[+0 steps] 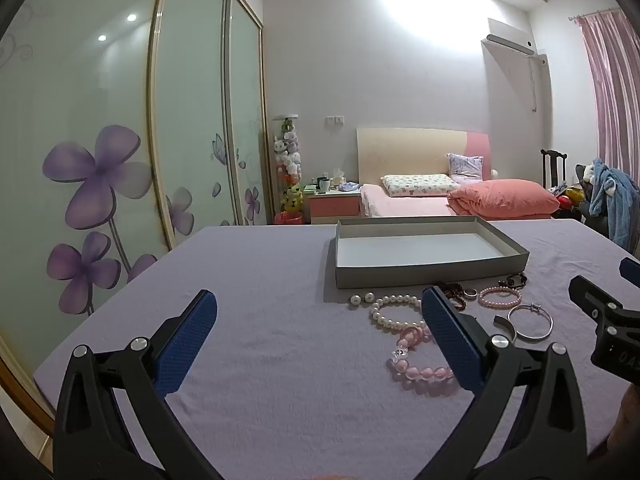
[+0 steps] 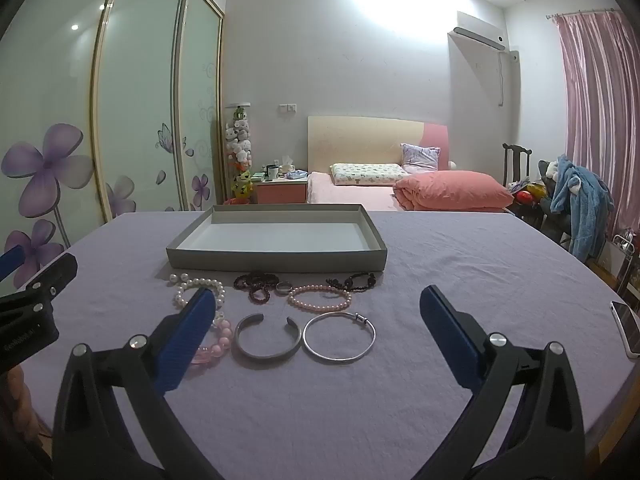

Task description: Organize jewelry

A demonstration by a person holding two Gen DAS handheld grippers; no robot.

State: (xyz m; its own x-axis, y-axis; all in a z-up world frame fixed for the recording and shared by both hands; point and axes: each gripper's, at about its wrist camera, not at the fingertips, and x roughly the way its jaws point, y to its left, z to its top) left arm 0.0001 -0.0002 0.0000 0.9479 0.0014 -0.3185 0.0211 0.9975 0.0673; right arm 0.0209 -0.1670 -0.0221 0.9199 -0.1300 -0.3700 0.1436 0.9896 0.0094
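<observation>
**A:** How do the tools stand?

**B:** Both wide apart, nothing between the pads. The left gripper [image 1: 320,320] hovers over bare lilac cloth, its right finger covering part of the white pearl bracelet [image 1: 394,312] and the pink bead bracelet [image 1: 420,364]. The right gripper [image 2: 318,316] hangs above the table too (tilted a little downward), with two metal pieces lying in the gap between its fingers.

**A:** Which pieces?

**B:** A grey open cuff [image 2: 267,338] and, just beside it on the right, a thin silver bangle [image 2: 339,336]. Behind them lie a dark bead bracelet [image 2: 256,284], a small ring [image 2: 283,287], a pink pearl bracelet [image 2: 320,298] and another dark beaded piece [image 2: 354,281], all in a loose row.

**A:** And the box?

**B:** The shallow grey tray [image 2: 276,260] sits just beyond that row, holding nothing, on the lilac tablecloth [image 2: 460,272].

**A:** Anything else on the table?

**B:** A phone [image 2: 628,328] at the right edge, well apart from the jewelry. Beyond the table stands a bed [image 2: 400,188] with pink bedding.
</observation>
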